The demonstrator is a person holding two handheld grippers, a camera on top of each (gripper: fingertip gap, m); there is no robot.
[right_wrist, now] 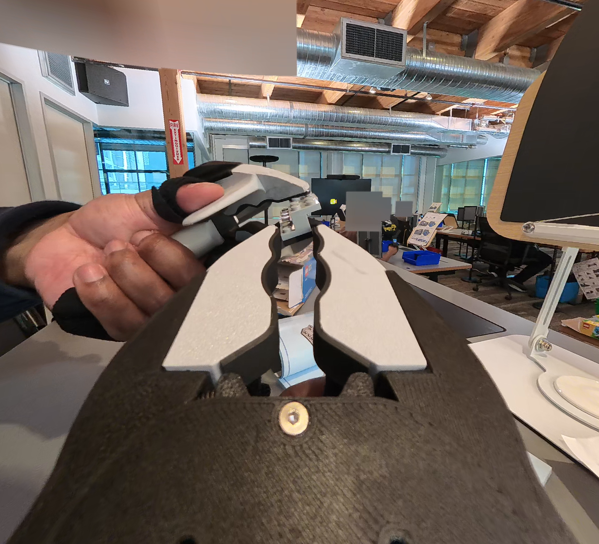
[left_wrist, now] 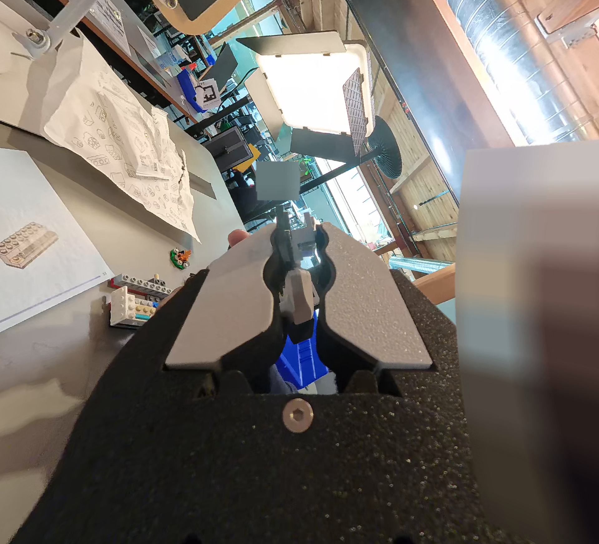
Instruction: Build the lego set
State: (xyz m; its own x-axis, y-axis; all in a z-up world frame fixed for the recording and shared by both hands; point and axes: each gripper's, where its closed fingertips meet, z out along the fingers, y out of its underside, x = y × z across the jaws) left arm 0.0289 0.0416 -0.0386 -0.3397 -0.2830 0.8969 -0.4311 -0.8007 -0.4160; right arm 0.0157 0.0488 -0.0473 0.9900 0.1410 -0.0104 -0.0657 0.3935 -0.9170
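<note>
In the right wrist view my right gripper [right_wrist: 295, 228] is raised above the table, and its two tips press on the lower part of a small grey studded brick piece [right_wrist: 296, 220]. My left gripper [right_wrist: 301, 201], held by a person's hand [right_wrist: 107, 253], comes in from the left and is clamped on the upper studded end of the same piece. In the left wrist view my left gripper [left_wrist: 296, 232] is shut on the grey brick piece [left_wrist: 304, 241] at its tips. A grey finger of the other gripper [left_wrist: 298, 300] shows between my left fingers.
On the grey table [left_wrist: 146, 237] lie an open instruction booklet [left_wrist: 39, 237], a torn printed paper bag [left_wrist: 123, 139], a partly built brick model [left_wrist: 139, 298] and a small green piece [left_wrist: 180, 258]. A lit lamp panel [left_wrist: 311, 91] hangs ahead. A white lamp stand base [right_wrist: 557, 376] is at the right, and a box [right_wrist: 304, 275] lies below. The tips of both grippers are at nearly the same place.
</note>
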